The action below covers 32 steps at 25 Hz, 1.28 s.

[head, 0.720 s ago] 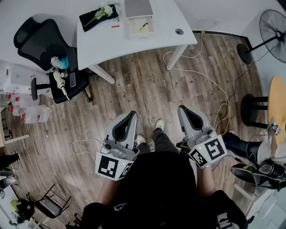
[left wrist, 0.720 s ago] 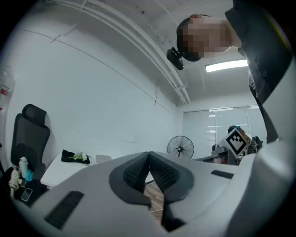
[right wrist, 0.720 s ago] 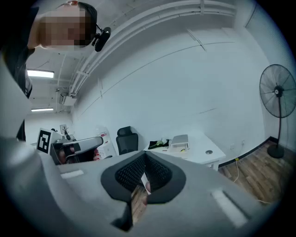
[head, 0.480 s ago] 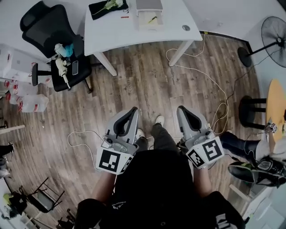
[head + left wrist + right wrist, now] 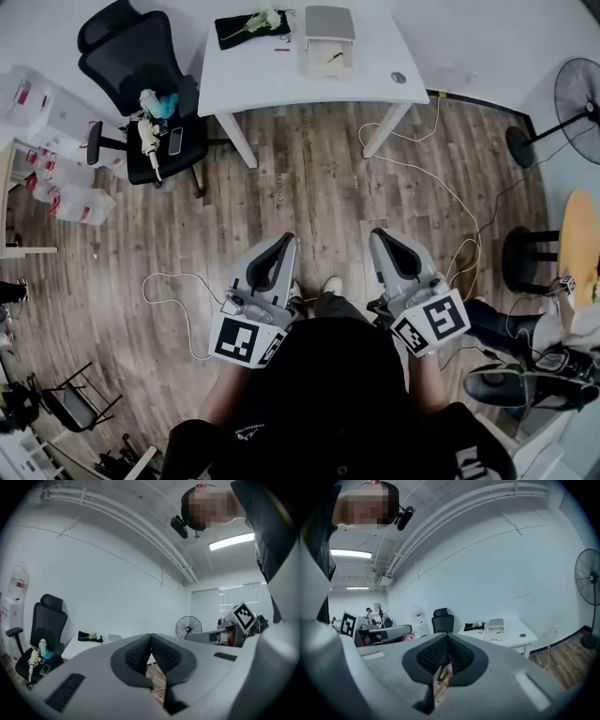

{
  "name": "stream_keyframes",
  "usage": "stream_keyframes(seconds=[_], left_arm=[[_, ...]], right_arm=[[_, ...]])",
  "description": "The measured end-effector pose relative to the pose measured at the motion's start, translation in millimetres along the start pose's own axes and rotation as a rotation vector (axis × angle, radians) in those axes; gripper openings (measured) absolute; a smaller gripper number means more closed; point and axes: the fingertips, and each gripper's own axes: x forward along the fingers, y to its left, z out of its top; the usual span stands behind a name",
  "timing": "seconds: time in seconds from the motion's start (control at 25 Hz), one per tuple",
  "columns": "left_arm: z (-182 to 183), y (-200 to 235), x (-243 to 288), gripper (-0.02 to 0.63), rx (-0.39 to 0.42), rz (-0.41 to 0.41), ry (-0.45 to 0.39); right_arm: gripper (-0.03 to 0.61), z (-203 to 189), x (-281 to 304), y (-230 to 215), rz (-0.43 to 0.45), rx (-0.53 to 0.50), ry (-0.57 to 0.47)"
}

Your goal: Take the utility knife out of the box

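Utility knife (image 5: 333,57) barely visible speck in box (image 5: 322,70) (far table (image 5: 253,84)); left claw (image 5: 151,636), right claw (image 5: 447,637) closed, empty.

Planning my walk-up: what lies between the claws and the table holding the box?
Head view: bare wooden floor, plus a white cable by the table.

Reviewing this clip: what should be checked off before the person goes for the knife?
1. Box open on table: ok.
2. Knife seen inside: cannot tell; a yellow thing lies there.
3. Left tongs empty: ok, shut on nothing.
4. Right tongs empty: ok, shut on nothing.
5. Box within reach: not ok, the table stands far off.
6. Cable clear of the path: ok, it lies off to the right.
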Motion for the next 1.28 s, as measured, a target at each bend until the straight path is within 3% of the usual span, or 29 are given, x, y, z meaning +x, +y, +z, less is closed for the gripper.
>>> stream_keyframes(seconds=[0.16,0.4,0.72,1.04,1.28], left_arm=[[-7,-31,9,0.005,0.024,-0.018,0.008],[-10,-67,26,0.005,0.049,-0.023,-0.002],[-17,-94,39,0.005,0.053,0.003,-0.021],[-19,-63,67,0.005,0.068,0.013,-0.028],[-9,-13,106,0.005,0.052,0.008,-0.03]], right_arm=[[0.005,-7,-25,-15,-0.011,0.018,-0.013],[0.005,-4,-58,-35,-0.044,-0.064,-0.039],[0.005,-8,-89,-66,-0.078,-0.019,-0.053],[0.005,-4,-59,-94,-0.09,0.002,-0.058],[0.005,16,-1,-105,-0.086,-0.014,-0.052]])
